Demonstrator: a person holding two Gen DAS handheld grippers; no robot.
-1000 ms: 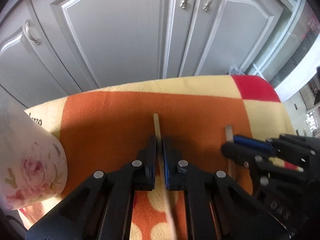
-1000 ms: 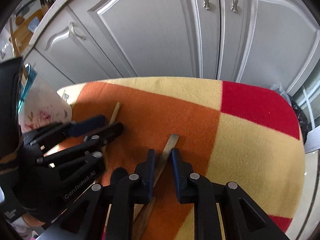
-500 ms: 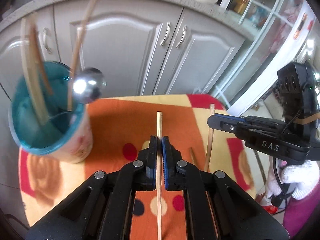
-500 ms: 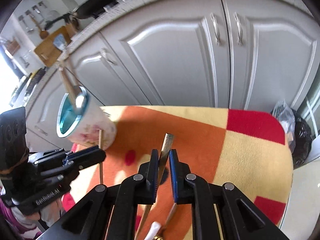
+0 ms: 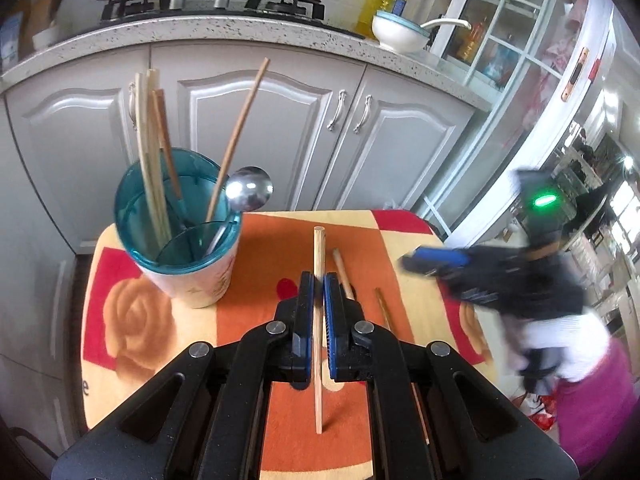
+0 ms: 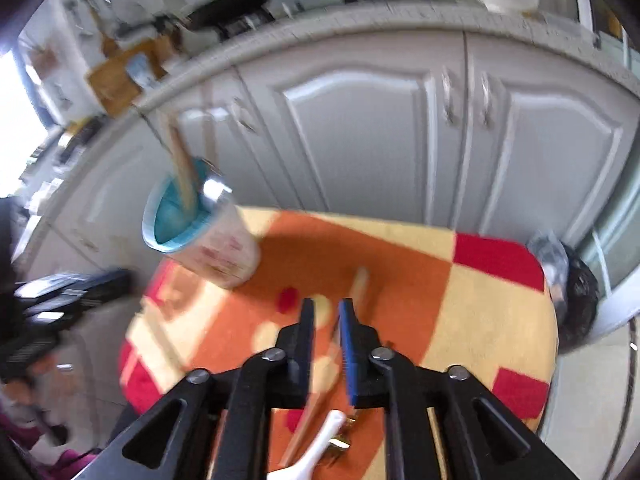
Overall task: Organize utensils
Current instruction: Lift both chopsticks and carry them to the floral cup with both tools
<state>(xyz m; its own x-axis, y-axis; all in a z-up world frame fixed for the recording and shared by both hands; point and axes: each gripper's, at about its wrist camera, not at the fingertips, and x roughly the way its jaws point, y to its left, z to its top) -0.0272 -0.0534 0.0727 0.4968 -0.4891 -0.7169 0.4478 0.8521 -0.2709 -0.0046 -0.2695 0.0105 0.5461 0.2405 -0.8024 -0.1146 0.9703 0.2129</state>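
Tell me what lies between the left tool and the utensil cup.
Left wrist view: only bare blanket lies between the left tool, shut on a chopstick, and the utensil cup. Loose chopsticks lie on the tool's other side.

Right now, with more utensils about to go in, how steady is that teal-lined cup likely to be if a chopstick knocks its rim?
The cup is tall, and its chopsticks and spoon stand high above the rim, so it looks somewhat top-heavy. It sits on a soft blanket, probably a less firm footing. A sideways knock might tip it.
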